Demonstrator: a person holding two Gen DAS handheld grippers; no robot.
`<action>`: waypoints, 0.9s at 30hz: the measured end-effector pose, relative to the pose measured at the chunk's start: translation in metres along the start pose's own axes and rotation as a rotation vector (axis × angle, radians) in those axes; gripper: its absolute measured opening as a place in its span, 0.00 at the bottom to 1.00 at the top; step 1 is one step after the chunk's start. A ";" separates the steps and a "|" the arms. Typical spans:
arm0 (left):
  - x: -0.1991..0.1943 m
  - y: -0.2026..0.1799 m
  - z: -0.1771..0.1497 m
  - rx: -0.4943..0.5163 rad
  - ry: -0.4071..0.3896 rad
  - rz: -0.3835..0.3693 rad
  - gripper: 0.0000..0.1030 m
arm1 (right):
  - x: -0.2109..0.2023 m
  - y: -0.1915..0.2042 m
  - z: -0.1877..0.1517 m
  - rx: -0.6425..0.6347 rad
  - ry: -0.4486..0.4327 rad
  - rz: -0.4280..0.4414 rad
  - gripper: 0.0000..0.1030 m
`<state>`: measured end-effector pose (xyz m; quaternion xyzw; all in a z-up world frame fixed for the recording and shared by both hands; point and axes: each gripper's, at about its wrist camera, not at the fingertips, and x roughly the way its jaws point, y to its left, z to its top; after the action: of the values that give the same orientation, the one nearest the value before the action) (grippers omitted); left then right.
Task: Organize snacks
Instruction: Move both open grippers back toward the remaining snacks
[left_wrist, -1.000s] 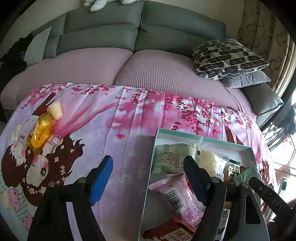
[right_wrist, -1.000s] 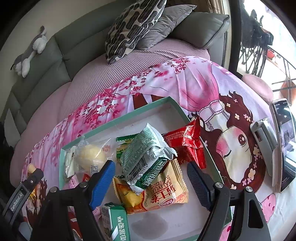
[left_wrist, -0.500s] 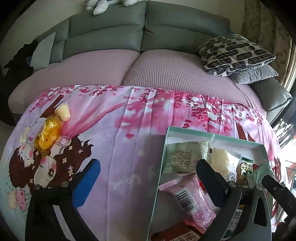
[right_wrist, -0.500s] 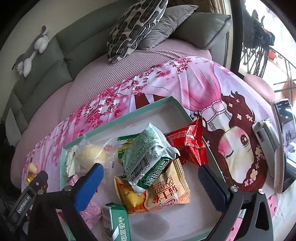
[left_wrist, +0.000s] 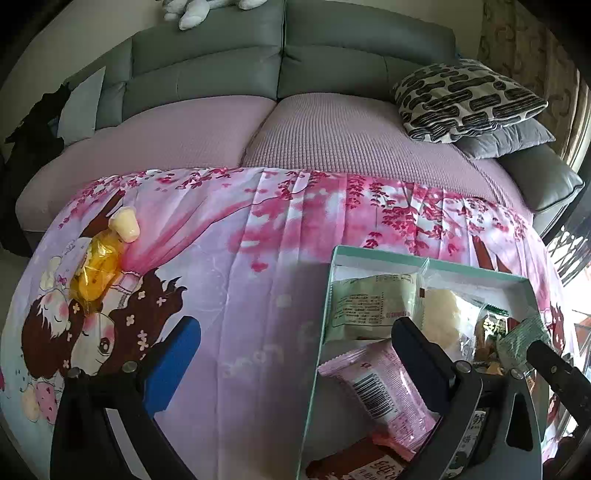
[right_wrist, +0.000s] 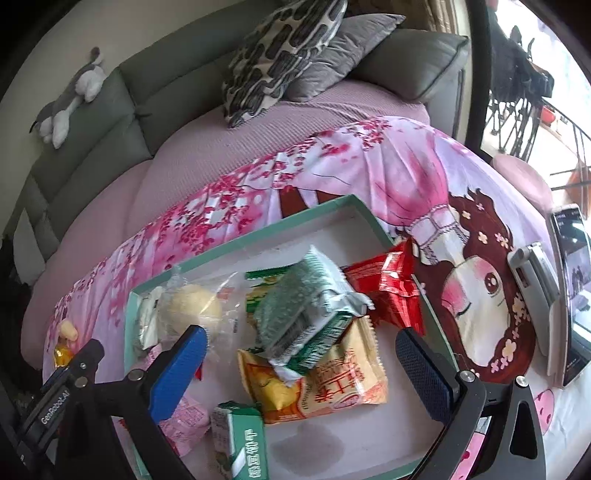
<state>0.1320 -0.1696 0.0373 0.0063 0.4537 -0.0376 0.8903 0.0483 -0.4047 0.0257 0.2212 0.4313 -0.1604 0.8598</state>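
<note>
Left gripper (left_wrist: 295, 350) and right gripper (right_wrist: 301, 363) just spread wide, gripping nothing; below, snacks heaped in the green tray (right_wrist: 258, 240); out left, yellow packet (left_wrist: 96, 280) stray on the cloth (left_wrist: 258, 258); likely next: reaching, pinching, carrying to tray.

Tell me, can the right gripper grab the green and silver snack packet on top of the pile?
Probably yes: the right gripper is wide open, and the green and silver packet lies uncovered on top of the pile, right between its fingers.
</note>
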 end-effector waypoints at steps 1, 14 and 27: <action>0.000 0.001 0.000 0.000 0.000 0.000 1.00 | -0.001 0.003 0.000 -0.006 -0.002 0.004 1.00; -0.003 0.035 0.013 -0.012 0.000 0.035 1.00 | -0.003 0.046 -0.008 -0.082 -0.022 0.040 1.00; -0.014 0.089 0.023 -0.072 -0.023 0.050 1.00 | 0.000 0.120 -0.030 -0.254 -0.031 0.082 1.00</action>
<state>0.1490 -0.0814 0.0606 -0.0149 0.4443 0.0012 0.8957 0.0843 -0.2873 0.0388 0.1254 0.4255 -0.0724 0.8933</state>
